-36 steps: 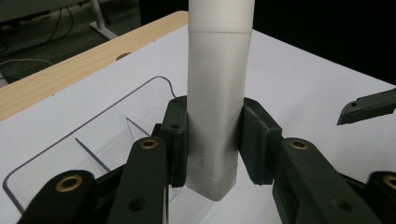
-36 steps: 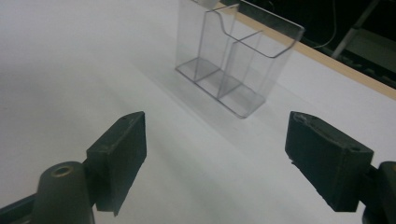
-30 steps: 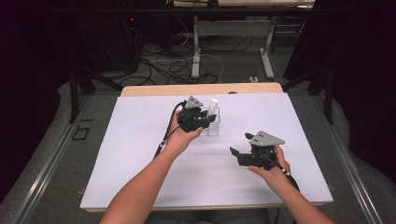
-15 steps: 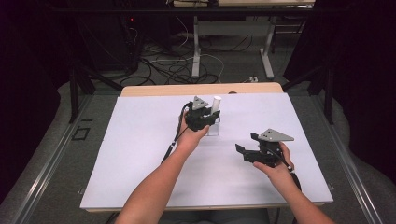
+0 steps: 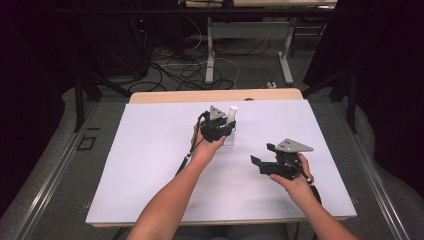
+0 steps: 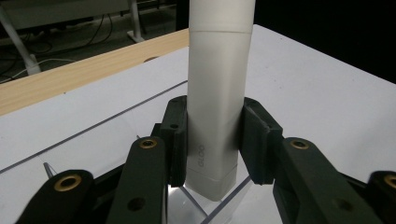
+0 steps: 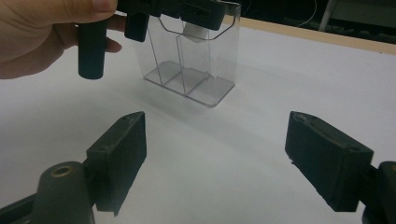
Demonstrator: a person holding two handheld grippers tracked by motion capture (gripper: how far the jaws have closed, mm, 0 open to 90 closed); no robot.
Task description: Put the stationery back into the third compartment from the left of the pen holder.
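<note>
Left gripper (image 6: 212, 140) clamped on white tube (image 6: 217, 93) over clear divided organizer (image 7: 189, 56), right gripper (image 7: 215, 158) spread wide, empty: risks catching a divider, tipping the light organizer

Matt white tube (image 6: 217, 98), clear glossy plastic holder (image 7: 194, 56), wood-edged table (image 5: 215, 96).

Hand-held grippers, appearance.
Left hand-held gripper (image 5: 227, 128) and right hand-held gripper (image 5: 258, 154): matte black bodies, blocky rectangular jaw pads, brass-ringed pivot holes on the jaw arms, grey three-cornered top plates, black trailing cable (image 5: 184, 161). Forearms bare, no sleeves visible.
</note>
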